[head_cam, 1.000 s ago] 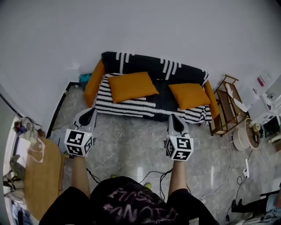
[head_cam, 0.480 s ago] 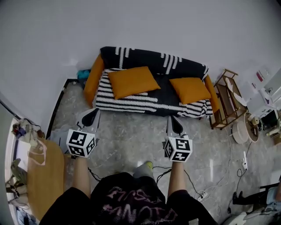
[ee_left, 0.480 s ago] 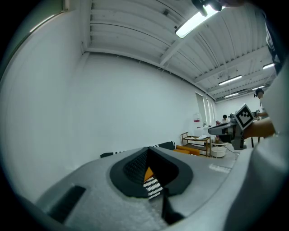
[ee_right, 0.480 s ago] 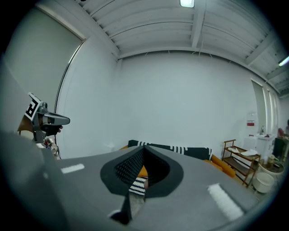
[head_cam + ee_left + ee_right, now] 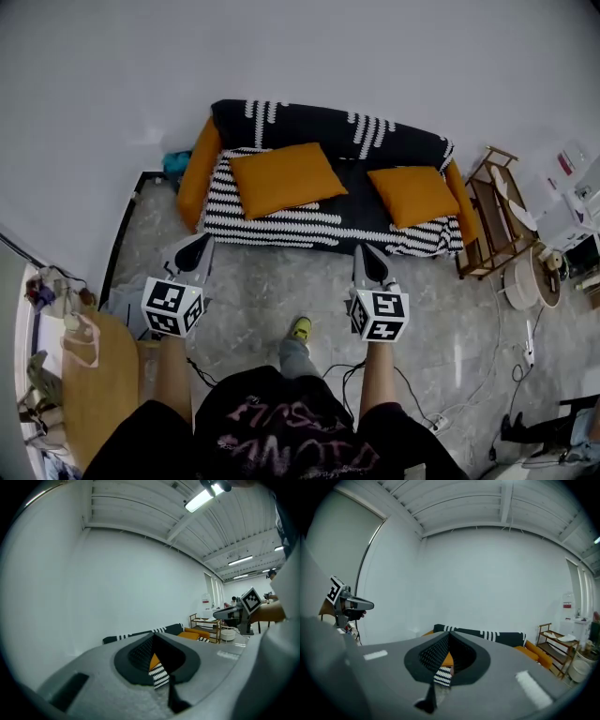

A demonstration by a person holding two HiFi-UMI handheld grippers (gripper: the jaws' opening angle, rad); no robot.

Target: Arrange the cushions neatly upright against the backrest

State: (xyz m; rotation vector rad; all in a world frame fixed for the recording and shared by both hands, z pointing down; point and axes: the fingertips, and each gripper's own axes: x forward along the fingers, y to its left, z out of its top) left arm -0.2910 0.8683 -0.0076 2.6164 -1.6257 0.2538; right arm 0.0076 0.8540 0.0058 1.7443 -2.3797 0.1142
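So far nothing is done: both orange cushions lie flat on the sofa (image 5: 281, 223) seat, and neither leans on the backrest (image 5: 323, 127). The left cushion (image 5: 281, 178) sits askew on the striped part of the throw, its rear edge close to the backrest but lying down. The right cushion (image 5: 412, 195) lies flat on the darker part, just beside the right armrest (image 5: 461, 211). The two are apart, with a bare stretch of throw between them. The sofa itself stands against the white wall, and a wooden rack (image 5: 492, 220) stands just off its right end.

The left gripper (image 5: 199, 246) and right gripper (image 5: 367, 259) are both held out in front of the person, short of the sofa's front edge and over the grey floor. They touch nothing. Each gripper's own view shows its fingers pressed together with nothing pinched; only the sofa shows far off past the tips. One shoe (image 5: 300, 328) is out in front between the arms.

All of the task is left, as I judge it: close the gap to the sofa, spread the fingers, take each cushion by an edge and stand it upright against the backrest. Either cushion could go first.
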